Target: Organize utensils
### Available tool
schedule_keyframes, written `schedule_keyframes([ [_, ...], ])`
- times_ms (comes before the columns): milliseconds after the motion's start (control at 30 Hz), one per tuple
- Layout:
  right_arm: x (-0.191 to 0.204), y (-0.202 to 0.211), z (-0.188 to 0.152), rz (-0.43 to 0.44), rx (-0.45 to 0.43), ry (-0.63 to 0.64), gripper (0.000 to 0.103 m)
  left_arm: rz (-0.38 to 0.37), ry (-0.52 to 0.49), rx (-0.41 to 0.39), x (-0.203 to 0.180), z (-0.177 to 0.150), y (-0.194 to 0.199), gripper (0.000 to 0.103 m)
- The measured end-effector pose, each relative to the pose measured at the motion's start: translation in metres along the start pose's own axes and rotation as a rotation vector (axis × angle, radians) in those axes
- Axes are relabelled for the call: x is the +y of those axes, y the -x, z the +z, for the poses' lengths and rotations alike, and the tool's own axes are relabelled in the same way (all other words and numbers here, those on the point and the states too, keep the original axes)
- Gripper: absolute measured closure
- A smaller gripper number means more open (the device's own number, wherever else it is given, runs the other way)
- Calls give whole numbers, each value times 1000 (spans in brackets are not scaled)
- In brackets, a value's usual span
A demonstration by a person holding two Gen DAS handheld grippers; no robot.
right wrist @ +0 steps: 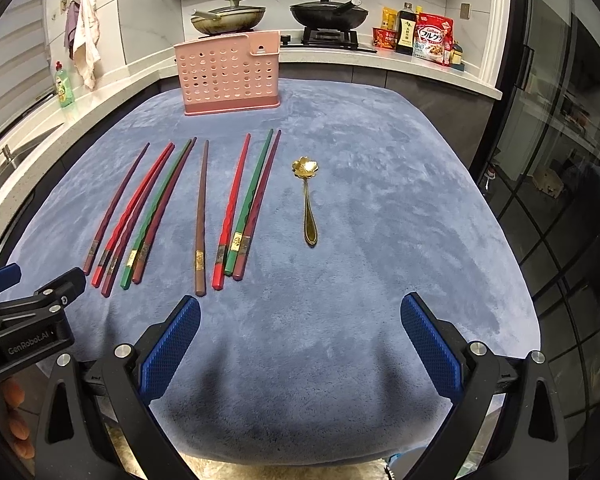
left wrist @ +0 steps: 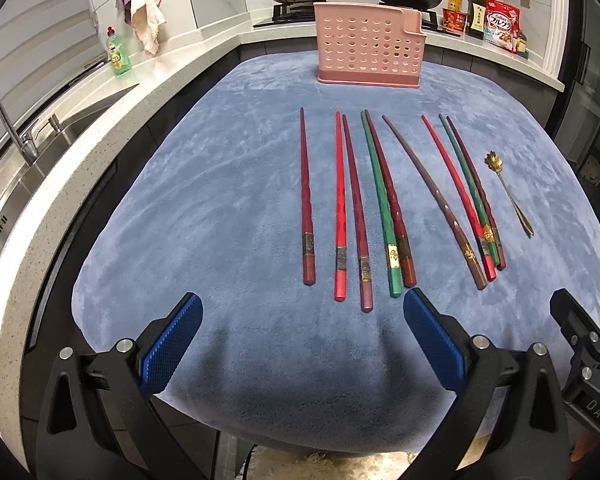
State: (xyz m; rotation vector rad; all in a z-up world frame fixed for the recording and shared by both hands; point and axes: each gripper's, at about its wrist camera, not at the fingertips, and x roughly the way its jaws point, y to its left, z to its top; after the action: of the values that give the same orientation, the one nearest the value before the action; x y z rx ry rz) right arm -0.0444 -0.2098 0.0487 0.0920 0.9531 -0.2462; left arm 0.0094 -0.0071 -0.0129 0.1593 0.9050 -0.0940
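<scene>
Several chopsticks in red, maroon, green and brown lie side by side on a blue cloth point(left wrist: 228, 200), thick ends toward me, in the left wrist view point(left wrist: 388, 200) and the right wrist view point(right wrist: 200, 216). A gold flower-shaped spoon point(right wrist: 309, 200) lies to their right; it also shows in the left wrist view point(left wrist: 510, 194). A pink perforated utensil holder point(left wrist: 370, 46) stands upright at the far edge, also in the right wrist view point(right wrist: 230, 76). My left gripper point(left wrist: 300, 312) is open and empty near the front edge. My right gripper point(right wrist: 300, 316) is open and empty beside it.
A sink with a tap point(left wrist: 4, 120) and a green soap bottle point(left wrist: 118, 54) are on the left counter. Two pans point(right wrist: 276, 14) sit on the stove behind. Food packets point(right wrist: 432, 38) stand at the back right. A glass door point(right wrist: 560, 120) is on the right.
</scene>
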Motion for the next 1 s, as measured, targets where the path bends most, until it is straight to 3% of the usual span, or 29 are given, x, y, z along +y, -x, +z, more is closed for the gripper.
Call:
schedule_keyframes([
  [367, -4, -2, -1, -3, -7, -6, 7, -15, 34, -1, 5, 1, -3, 7],
  [767, -17, -33, 36, 32, -10, -56, 7, 30, 104, 47, 36, 28, -42, 7],
  [933, -14, -49, 44, 48, 24, -53, 19, 1, 93, 67, 35, 26, -54, 10],
  [1000, -14, -55, 46, 59, 38, -52, 27, -25, 92, 90, 34, 26, -60, 19],
])
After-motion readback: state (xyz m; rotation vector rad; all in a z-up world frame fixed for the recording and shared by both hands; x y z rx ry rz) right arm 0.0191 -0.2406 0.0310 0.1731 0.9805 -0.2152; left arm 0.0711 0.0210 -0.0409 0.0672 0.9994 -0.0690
